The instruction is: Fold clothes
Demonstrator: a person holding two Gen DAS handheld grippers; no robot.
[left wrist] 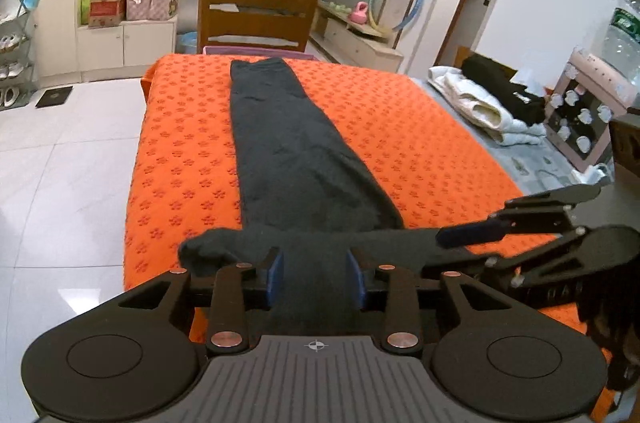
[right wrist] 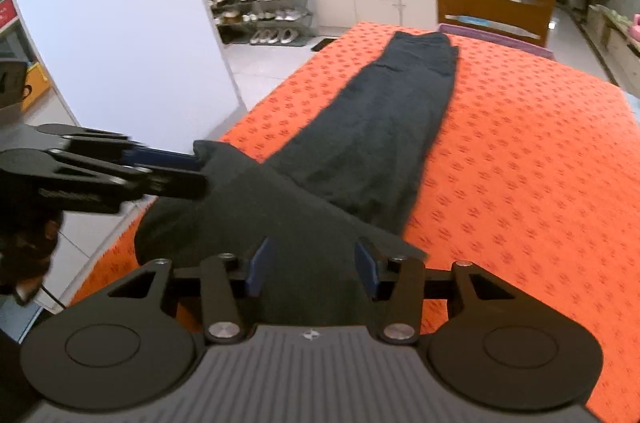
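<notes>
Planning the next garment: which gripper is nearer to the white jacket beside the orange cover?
Right. The right gripper sits on the trousers' side toward the white jacket; the left gripper is further away.

An orange flower-patterned bed cover (left wrist: pixel 400 127) carries dark folded trousers (left wrist: pixel 280 143) laid lengthwise along it.

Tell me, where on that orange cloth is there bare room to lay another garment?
Broad bare patches of the orange flower-patterned cloth lie on both sides of the long dark grey folded garment, out to the cloth's edges. The near edge is crowded: the left gripper and right gripper straddle bunched fabric.
</notes>
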